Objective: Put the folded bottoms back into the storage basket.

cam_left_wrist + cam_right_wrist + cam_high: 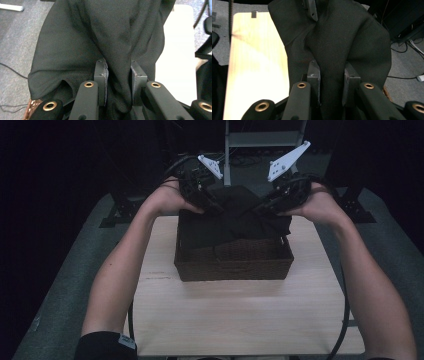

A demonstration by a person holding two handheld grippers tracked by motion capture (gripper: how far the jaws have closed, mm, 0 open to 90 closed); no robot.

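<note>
Black cloth (235,217) is held above the far side of the wicker basket (233,265) on the table (240,320), pinched at two spots by the left gripper (212,207) and right gripper (262,207), apparently so it can be spread out.

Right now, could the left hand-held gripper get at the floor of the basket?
Probably not: the left hand-held gripper is shut on the black cloth, which drapes over the basket and covers its inside.

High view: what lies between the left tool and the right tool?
A black cloth stretches between the left tool and right tool, hanging into the wicker basket.
</note>
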